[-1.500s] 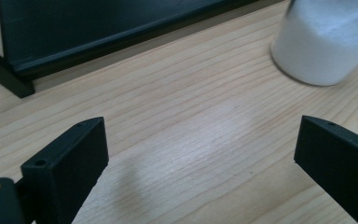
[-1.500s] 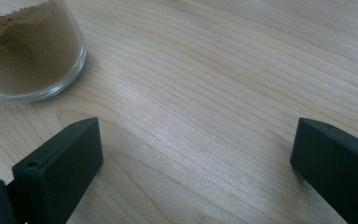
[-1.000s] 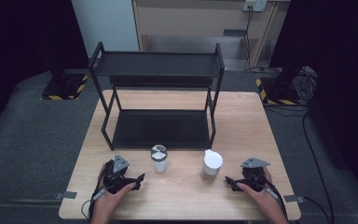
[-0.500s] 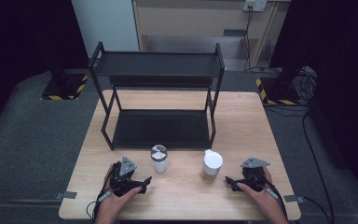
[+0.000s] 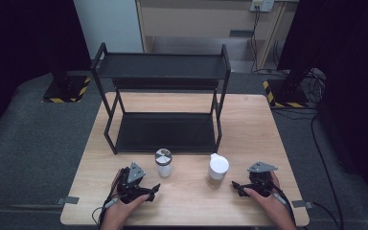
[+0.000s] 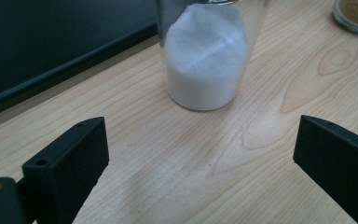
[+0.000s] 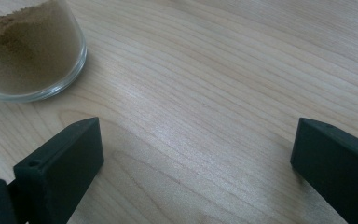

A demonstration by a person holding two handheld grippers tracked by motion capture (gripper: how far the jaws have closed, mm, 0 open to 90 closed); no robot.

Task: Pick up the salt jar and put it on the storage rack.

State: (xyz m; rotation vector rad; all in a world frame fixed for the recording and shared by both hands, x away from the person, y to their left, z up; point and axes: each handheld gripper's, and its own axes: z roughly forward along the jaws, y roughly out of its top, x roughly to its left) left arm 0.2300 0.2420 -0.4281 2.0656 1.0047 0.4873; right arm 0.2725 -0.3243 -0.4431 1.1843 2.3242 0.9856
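Wooden table [image 5: 249,120], grey carpet [image 5: 33,143]

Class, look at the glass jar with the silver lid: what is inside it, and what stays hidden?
The glass jar holds white powder, filling its lower part. Its silver lid covers the top, so the opening underneath is hidden.

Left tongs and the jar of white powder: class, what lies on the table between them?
Nothing. In the left gripper view, bare wooden table runs from the open left tongs up to the jar of white powder, which stands just ahead of them, untouched.
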